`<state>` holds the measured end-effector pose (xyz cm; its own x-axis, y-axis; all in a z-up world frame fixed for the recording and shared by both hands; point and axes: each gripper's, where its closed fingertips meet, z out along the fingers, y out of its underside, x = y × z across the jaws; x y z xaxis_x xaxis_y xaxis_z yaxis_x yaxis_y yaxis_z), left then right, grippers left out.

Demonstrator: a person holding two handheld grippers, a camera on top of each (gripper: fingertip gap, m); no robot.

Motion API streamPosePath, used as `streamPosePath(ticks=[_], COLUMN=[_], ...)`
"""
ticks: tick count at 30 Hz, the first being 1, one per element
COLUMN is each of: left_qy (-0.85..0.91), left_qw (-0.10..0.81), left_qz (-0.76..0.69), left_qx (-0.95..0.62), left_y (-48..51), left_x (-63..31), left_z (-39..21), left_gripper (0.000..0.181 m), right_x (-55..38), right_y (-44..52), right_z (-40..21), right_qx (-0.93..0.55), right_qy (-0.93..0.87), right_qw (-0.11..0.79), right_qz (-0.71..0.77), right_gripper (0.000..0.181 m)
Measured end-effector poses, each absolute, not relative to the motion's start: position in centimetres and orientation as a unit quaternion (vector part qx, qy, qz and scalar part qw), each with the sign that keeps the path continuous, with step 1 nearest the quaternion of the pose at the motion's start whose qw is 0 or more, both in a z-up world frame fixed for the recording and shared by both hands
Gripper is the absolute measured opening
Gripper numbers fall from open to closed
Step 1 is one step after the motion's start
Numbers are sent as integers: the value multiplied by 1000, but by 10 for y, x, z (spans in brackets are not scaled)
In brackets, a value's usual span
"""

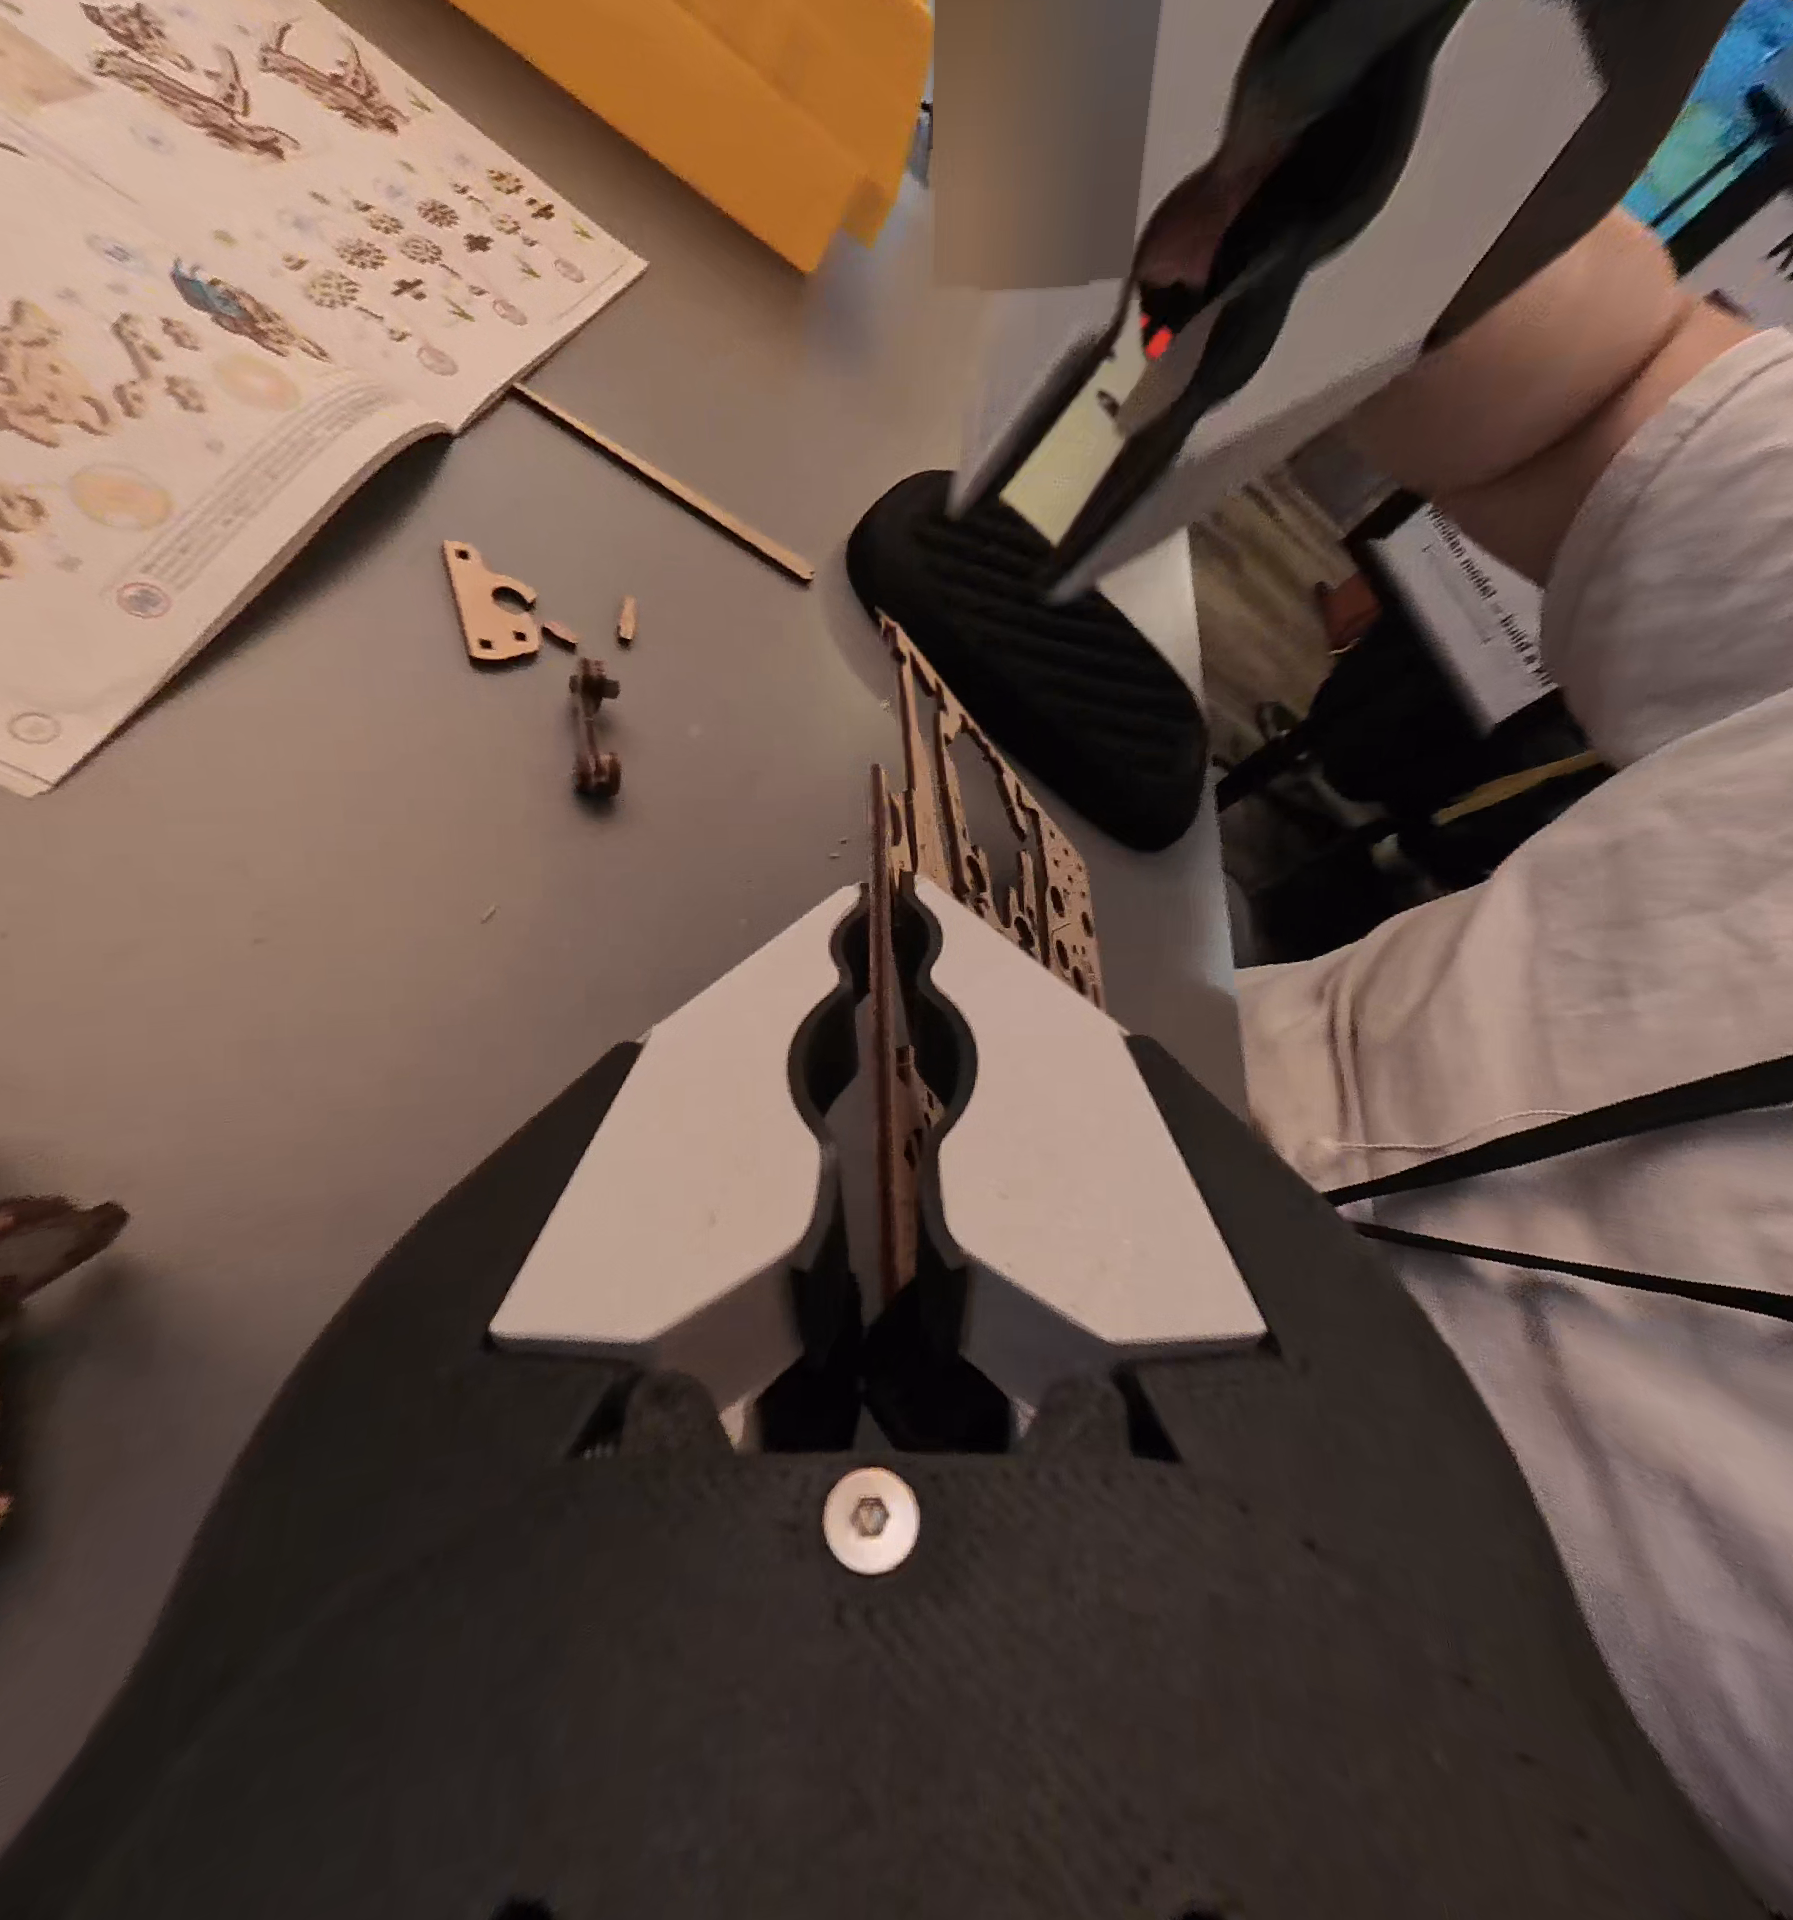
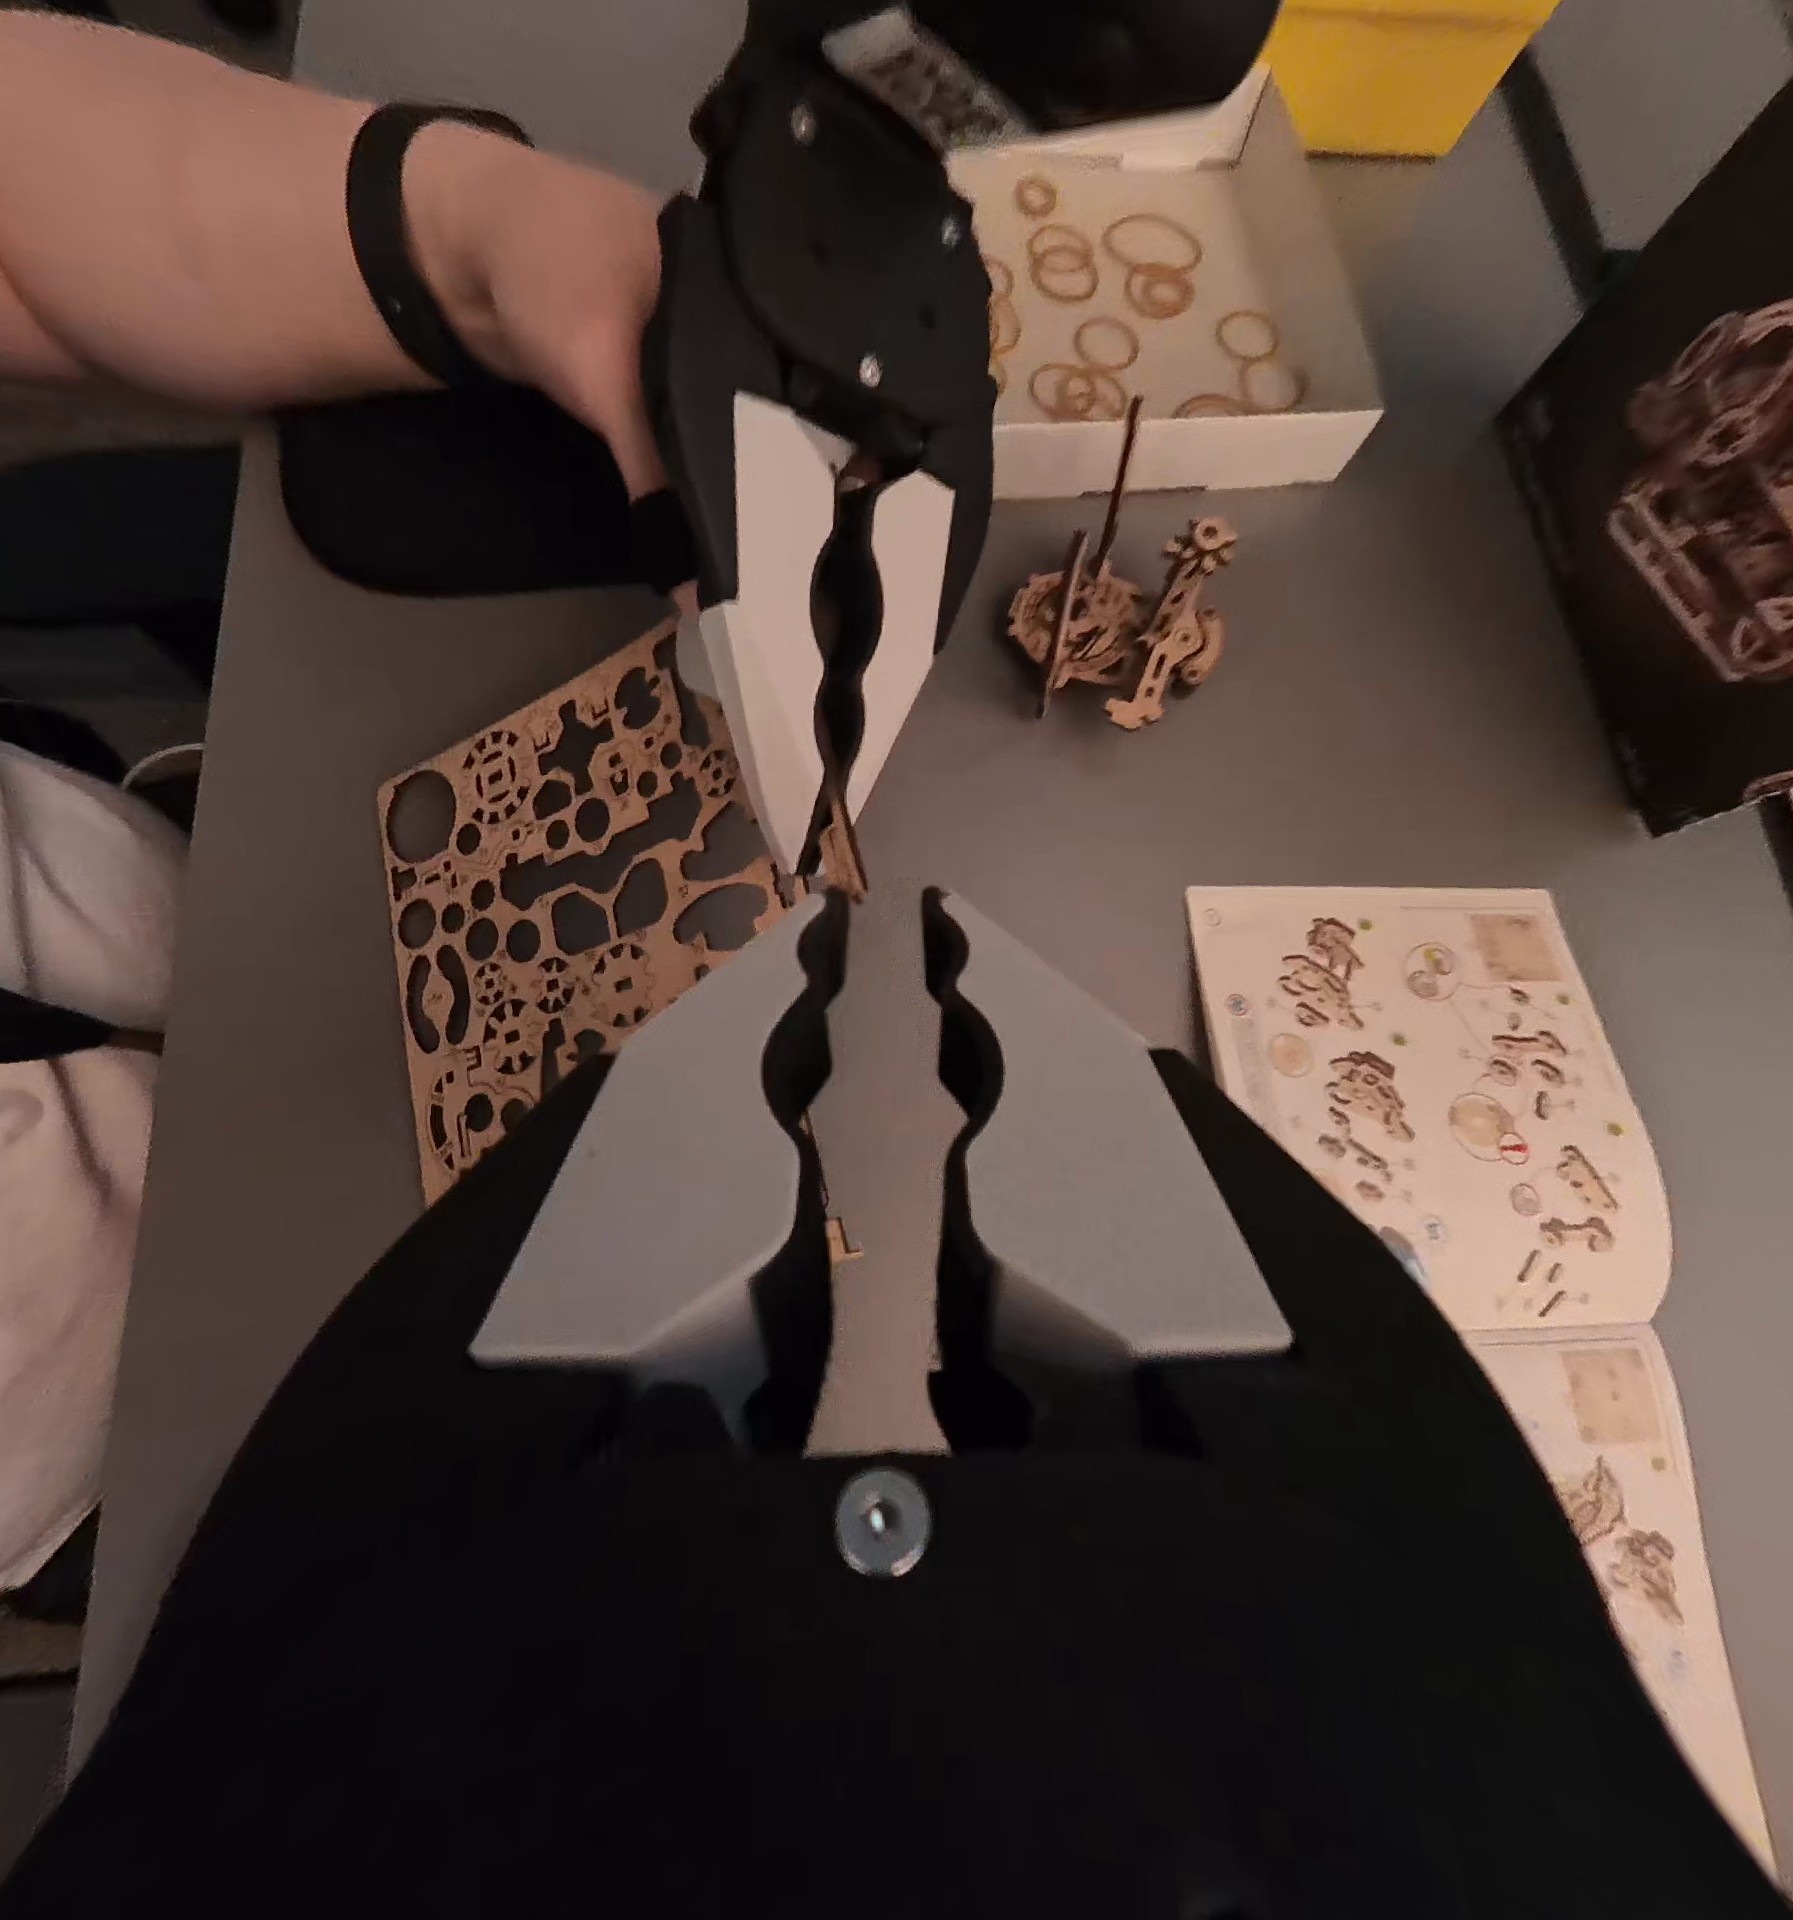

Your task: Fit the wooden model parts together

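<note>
left wrist view first: our left gripper [image 1: 887, 914] is pinched on a thin flat wooden part [image 1: 884, 1039], held edge-on between the pads and sticking out past the tips. beyond it the punched-out plywood sheet [image 1: 985, 831] lies near the bench [image 1: 352, 987] edge, and small loose wooden pieces [image 1: 497, 613] sit by the open instruction booklet [image 1: 196, 364]. we judge that we are mid-step, carrying one part toward its mate.

right wrist view: our right gripper [image 2: 879, 904] stands spread with nothing between its tips, which sit just beside the part's free end. a tiny piece lies on the bench below the gap. the next move, we think, calls for closing on that end or fetching the mating piece, with careful alignment. the grey bench also holds a half-built wooden model [image 2: 1120, 634], a white box of rubber bands [image 2: 1162, 312], a black kit box [image 2: 1702, 520] and something yellow [image 2: 1391, 73].
</note>
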<state>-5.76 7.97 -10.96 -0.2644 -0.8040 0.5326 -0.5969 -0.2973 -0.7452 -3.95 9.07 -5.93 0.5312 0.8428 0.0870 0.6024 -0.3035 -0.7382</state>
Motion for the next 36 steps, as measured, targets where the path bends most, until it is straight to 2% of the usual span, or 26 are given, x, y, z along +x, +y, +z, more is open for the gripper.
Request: streamPosePath(ticks=[2, 7, 15, 24, 28, 31, 36], left_qy=[586, 588, 595, 633, 628, 622, 590], left_qw=[97, 96, 98, 79, 73, 72, 74], left_qz=[-536, -534, -529, -511, -512, -513, -533], left_qx=[-600, -599, -597, -575, -582, -588, -602], left_y=[79, 74, 73, 55, 56, 56, 62], left_x=[-57, -55, -56, -59, -59, -60, -57], left_z=[-110, -111, -112, -119, -120, -121, -122], left_gripper=[1, 1, 1, 1, 1, 1, 1], right_x=[-42, -55, -59, -60, -59, -59, -57], right_y=[89, 91, 90, 68, 70, 72, 81], right_z=[-74, -101, -102, -109, -111, -113, -114], right_qx=[-797, -794, -805, -805, -814, -811, -806], right_qy=[-472, -517, -515, -537, -534, -544, -531], right_qw=[351, 302, 257, 159, 140, 156, 236], right_qz=[136, 103, 142, 195, 180, 152, 111], right_gripper=[17, 7, 2, 1, 1, 1, 1])
